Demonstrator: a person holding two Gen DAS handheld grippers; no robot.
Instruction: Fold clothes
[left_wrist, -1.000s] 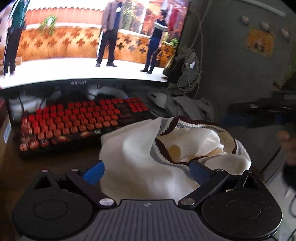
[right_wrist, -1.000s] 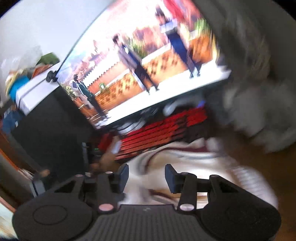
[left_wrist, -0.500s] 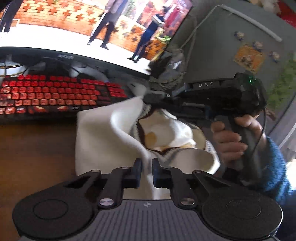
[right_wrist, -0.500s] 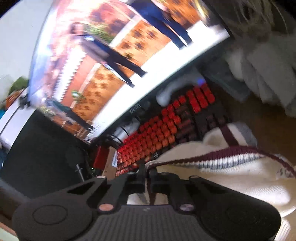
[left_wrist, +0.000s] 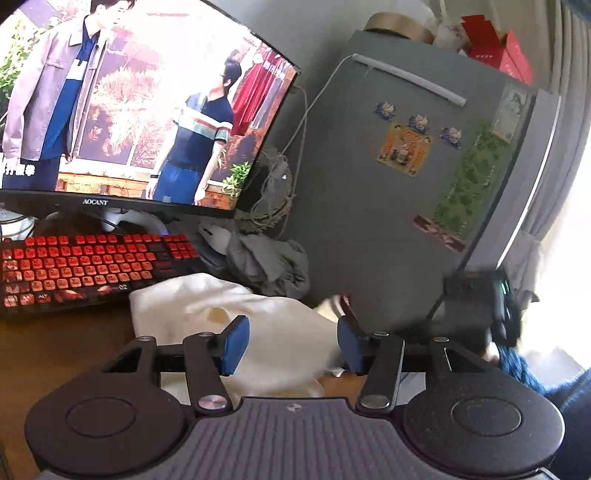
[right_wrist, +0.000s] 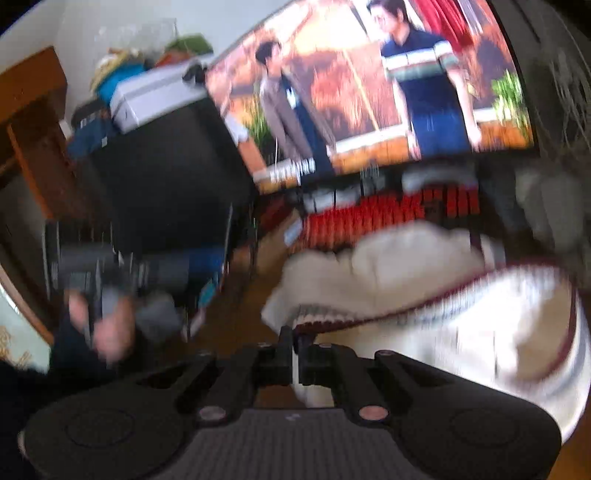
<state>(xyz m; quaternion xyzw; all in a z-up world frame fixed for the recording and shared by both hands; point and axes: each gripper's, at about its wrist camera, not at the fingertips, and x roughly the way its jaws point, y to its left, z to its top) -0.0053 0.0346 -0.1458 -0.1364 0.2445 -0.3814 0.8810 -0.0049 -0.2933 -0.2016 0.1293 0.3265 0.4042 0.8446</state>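
Cream knit sweater (left_wrist: 266, 332) bunched on the wooden desk (left_wrist: 66, 343), near edge of the red-lit keyboard (left_wrist: 92, 266) and just left of the grey refrigerator (left_wrist: 388, 206). Maroon-and-grey striped trim (right_wrist: 424, 310) running across the garment in the right wrist view, badly blurred. Left gripper (left_wrist: 291, 345) spread wide above the cloth, blue pads (left_wrist: 234, 345) clear of the fabric, nothing held. Right gripper (right_wrist: 295, 350) pinched narrow on the striped hem of the sweater, a strip of pale cloth showing between the closed fingers. Same gripper visible far right in the left wrist view as a dark smeared shape, so probably moving fast. Grey crumpled cloth (left_wrist: 269, 264) lying beyond the sweater, beside a white mouse (left_wrist: 216, 236) under the monitor (left_wrist: 140, 103).

Progress, judged from the lie of the cloth: early to middle. Sweater gathered into a rough heap, no flat crisp fold visible, edges uneven, sleeves not distinguishable. Left to do: spreading or squaring the heap, laying the held hem over, pressing flat. Risk: hem slipping free from one-sided pull, or the heap dragging onto the keyboard.
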